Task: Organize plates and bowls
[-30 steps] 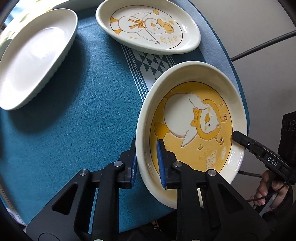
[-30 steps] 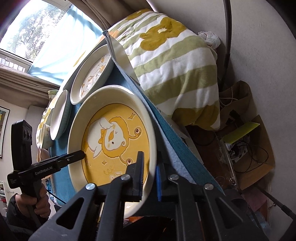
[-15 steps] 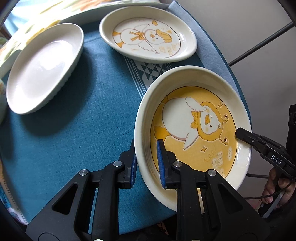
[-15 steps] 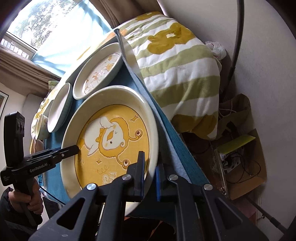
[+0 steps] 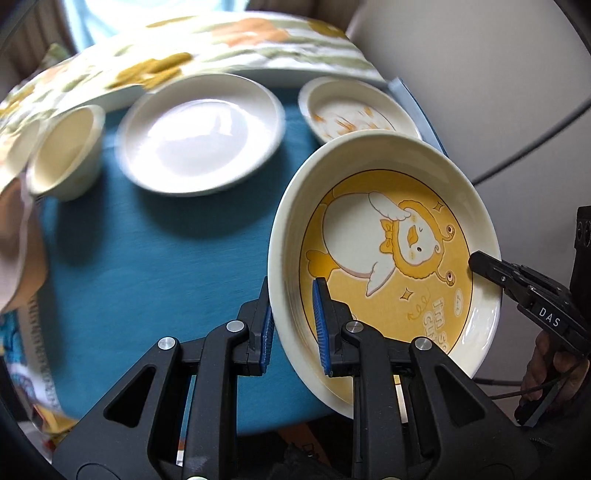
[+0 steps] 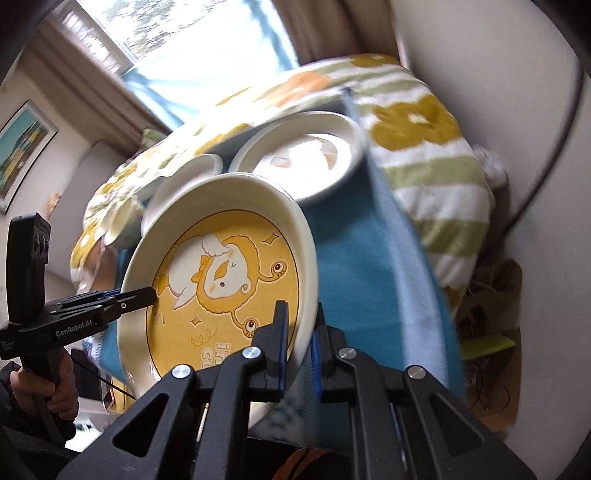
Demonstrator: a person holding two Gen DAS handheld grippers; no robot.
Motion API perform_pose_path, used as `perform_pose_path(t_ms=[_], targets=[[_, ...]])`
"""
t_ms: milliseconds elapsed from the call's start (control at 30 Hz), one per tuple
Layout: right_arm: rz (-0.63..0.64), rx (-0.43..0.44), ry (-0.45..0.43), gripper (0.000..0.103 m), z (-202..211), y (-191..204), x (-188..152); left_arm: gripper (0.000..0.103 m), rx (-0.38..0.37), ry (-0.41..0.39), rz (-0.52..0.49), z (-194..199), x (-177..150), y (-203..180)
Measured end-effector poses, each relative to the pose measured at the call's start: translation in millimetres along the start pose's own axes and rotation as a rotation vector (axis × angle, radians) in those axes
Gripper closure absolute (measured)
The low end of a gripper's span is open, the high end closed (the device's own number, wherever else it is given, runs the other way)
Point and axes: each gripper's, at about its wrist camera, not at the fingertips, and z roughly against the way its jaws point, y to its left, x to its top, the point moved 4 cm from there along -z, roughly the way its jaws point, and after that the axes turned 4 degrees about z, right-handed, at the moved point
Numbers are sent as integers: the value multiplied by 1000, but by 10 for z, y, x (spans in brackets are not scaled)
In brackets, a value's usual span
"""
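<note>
Daylight pours through a window (image 6: 122,33) with tan curtains (image 6: 92,92)—a framed picture (image 6: 22,147) hangs on the pale wall (image 6: 498,55); a striped, flowered blanket (image 6: 424,147) lies nearby.

right gripper (image 6: 297,345): pads either side of the yellow plate's near rim, clamped on it
yellow plate (image 6: 221,280): tilted, duck print facing camera, just ahead of the fingers
left gripper (image 6: 138,295): at far-left rim of the same plate, tip over the rim; closure unclear
duck plate (image 6: 314,155): beyond the fingers, on blue cloth (image 6: 354,258), blurred
bowl (image 6: 195,166): ahead-left, partly hidden behind yellow plate
striped blanket (image 6: 424,155): ahead-right of the fingers
</note>
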Motion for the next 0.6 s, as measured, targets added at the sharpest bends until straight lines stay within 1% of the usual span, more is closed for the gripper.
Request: perform_pose_path(t_ms=[133, 267, 433, 600], targets=[[57, 35, 2, 93, -91, 469, 73, 86, 25, -40, 54, 298, -94, 452], [89, 67, 13, 93, -265, 915, 43, 86, 49, -54, 94, 503, -249, 935], [118, 79, 65, 93, -584, 1412, -74, 86, 72, -45, 127, 600, -359, 1513], [121, 73, 105, 93, -900, 1708, -180, 86, 72, -29, 141, 563, -500, 2000]])
